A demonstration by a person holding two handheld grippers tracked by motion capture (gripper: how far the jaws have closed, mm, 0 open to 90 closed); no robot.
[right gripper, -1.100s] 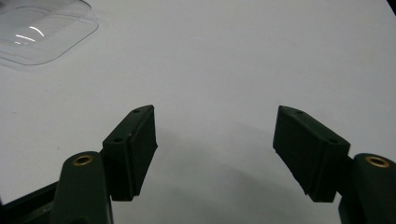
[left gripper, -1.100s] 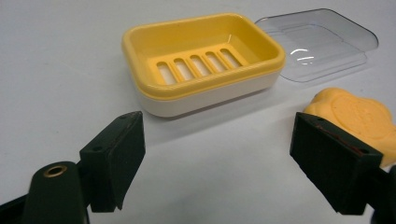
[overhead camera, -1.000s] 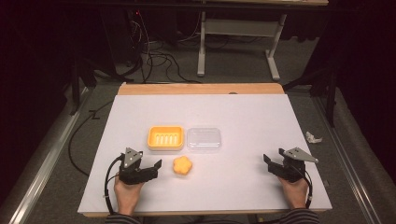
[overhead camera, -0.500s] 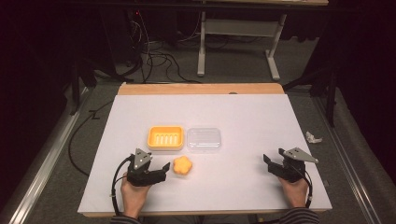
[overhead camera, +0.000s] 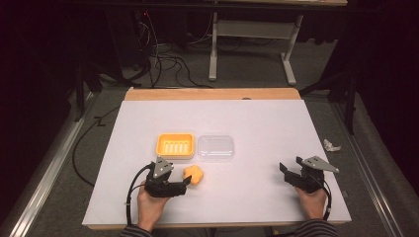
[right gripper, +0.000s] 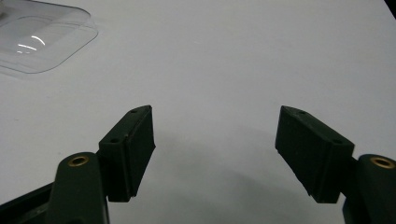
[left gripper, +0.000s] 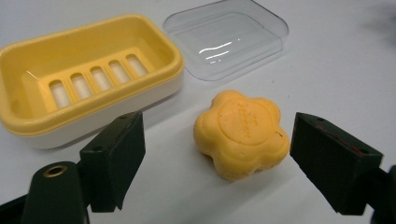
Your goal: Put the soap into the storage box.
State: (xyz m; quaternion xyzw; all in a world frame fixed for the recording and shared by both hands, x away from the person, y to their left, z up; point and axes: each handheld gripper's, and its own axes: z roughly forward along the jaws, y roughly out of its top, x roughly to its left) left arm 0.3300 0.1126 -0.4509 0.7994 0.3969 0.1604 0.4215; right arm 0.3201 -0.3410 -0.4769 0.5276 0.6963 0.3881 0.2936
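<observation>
- Left gripper (overhead camera: 187, 181): your fingers (left gripper: 114, 158) stand wide apart and have just been opening further. The soap (left gripper: 243, 133) lies between them, but neither pad touches it, so nothing is held yet. The wide gap is probably there so the bar's lobed sides pass in freely before you close.
- Soap: a yellow, flower-shaped bar lying flat on the white worktop (overhead camera: 257, 118). It sits just in front of the soap dish (overhead camera: 175, 145) and apart from it, near your edge of the worktop.
- Soap dish: yellow, with a slotted drain insert, upright and empty. Its open top suggests it is where the bar is meant to go.
- Clear lid (overhead camera: 216, 147): lies just beside the dish on its right, and is probably set aside so the dish stays open for loading.
- Right gripper (overhead camera: 284, 170): its fingers (right gripper: 130, 149) are spread wide over bare worktop with nothing between them. It rests well apart from the soap, apparently parked until the lid is needed.
- Crumpled paper scrap (overhead camera: 331, 145): lies off the worktop's right edge and plays no part here.
</observation>
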